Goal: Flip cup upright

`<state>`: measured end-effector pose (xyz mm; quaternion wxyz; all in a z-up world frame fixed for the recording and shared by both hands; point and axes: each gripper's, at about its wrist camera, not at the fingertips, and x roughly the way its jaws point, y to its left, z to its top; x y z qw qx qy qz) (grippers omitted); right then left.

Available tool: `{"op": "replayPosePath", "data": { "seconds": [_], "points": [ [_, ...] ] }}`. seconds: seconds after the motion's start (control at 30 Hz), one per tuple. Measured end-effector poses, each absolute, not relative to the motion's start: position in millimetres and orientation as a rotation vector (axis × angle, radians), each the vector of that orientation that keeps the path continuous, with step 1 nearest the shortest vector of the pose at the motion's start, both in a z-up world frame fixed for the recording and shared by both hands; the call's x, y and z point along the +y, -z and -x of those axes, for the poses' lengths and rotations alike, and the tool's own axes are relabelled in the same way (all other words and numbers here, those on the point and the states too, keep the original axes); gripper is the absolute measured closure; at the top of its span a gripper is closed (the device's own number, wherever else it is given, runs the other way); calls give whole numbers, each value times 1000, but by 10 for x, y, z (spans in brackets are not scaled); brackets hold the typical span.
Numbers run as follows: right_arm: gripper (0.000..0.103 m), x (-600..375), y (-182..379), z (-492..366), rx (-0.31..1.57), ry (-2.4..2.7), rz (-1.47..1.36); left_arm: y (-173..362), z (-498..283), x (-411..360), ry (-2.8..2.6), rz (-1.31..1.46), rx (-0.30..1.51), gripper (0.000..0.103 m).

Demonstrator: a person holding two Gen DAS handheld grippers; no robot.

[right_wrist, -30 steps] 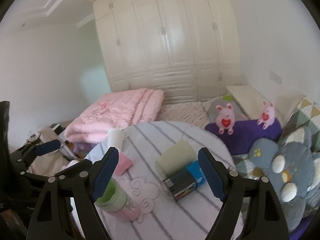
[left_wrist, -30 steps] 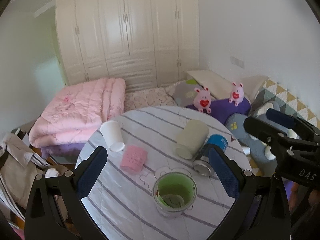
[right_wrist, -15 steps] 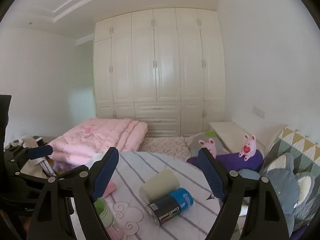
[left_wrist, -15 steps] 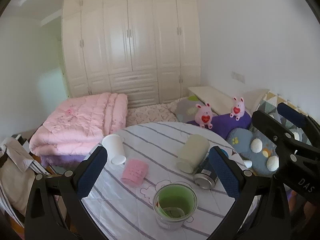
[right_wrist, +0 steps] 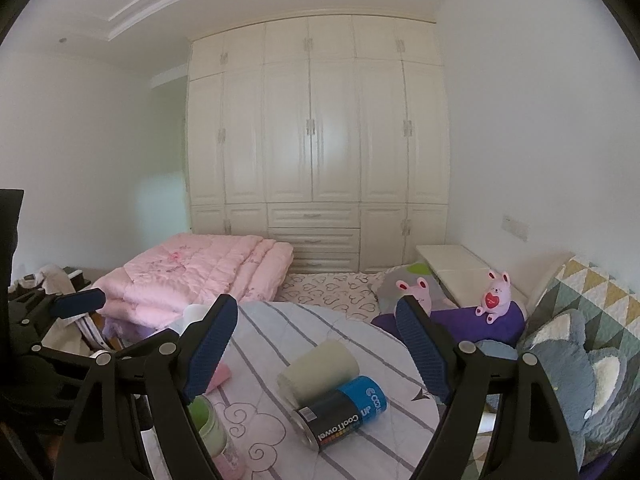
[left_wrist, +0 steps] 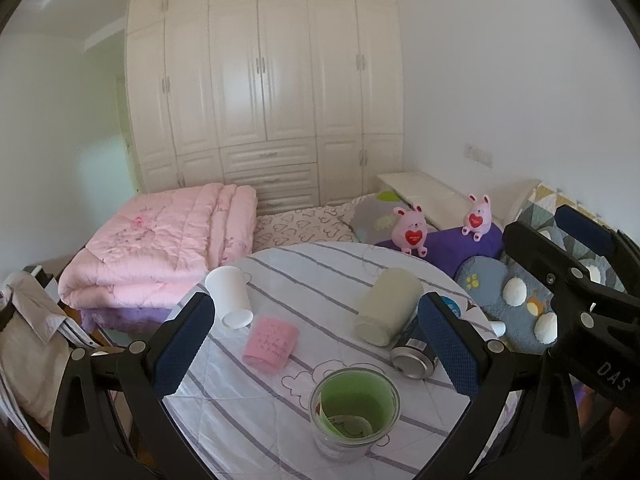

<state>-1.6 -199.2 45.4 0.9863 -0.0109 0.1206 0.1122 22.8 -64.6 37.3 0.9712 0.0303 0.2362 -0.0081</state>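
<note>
pale matte cup (left_wrist: 387, 309) lies sideways — both hand-held grippers (left_wrist: 316, 344) (right_wrist: 316, 350) gape wide, empty.

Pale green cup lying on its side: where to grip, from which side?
Grip the pale green cup across its mid-body, coming down from above with the right gripper, fingers on its two long sides. It lies on the table, and the black-and-blue can lies against one flank, so a low side approach looks blocked.

A green cup (left_wrist: 355, 412) is seen upright at 6 o'clock on the table (left_wrist: 304, 276), between the spread fingers (left_wrist: 182, 346) of the left tool (left_wrist: 316, 344).
</note>
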Motion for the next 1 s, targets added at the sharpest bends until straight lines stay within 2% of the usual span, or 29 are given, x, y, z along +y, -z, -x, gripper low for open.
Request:
{"op": "replayPosePath", "data": {
  "seconds": [1.0],
  "points": [
    [20,-1913,-433,-50,279,-244,18,-313,-214,-593,-11,-55,428,0]
  ]
}}
